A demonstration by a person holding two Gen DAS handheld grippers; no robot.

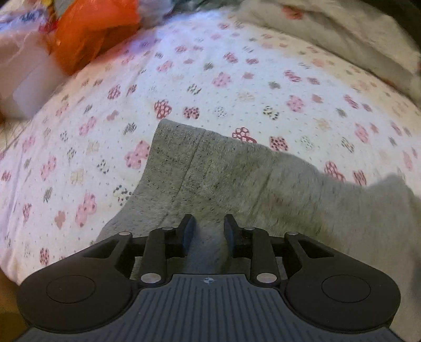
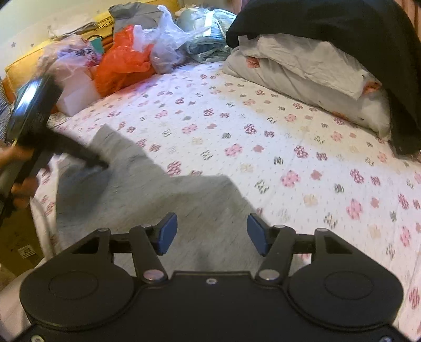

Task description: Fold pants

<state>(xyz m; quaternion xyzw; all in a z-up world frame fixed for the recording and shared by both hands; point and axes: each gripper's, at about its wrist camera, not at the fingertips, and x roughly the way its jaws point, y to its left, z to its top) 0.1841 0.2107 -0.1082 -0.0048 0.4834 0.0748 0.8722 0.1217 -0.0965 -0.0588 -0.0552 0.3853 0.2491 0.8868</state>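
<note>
Grey marled pants [image 1: 210, 168] lie on a bed sheet [image 1: 200, 79] printed with pink and dark flowers, bunched near its close edge; in the left wrist view a hemmed end of the fabric points away toward the middle of the sheet, and the cloth runs back under the left gripper [image 1: 209, 231]; its blue pads stand a narrow way apart with a ridge of grey cloth rising in the gap, but whether they pinch it cannot be told; the right gripper [image 2: 211, 232] hangs over the same grey cloth [image 2: 147, 189] with its jaws spread wide and nothing between the pads, released; in the right wrist view the left gripper [image 2: 102, 165] shows blurred at the left edge, reaching down onto the pants, with a hand [image 2: 15, 155] behind it; an orange plastic bag [image 2: 121, 63] and clear bags [image 2: 168, 39] sit at the far side of the bed; pale pillows [image 2: 302, 68] lie to the right under a black cloth [image 2: 342, 23].
</note>
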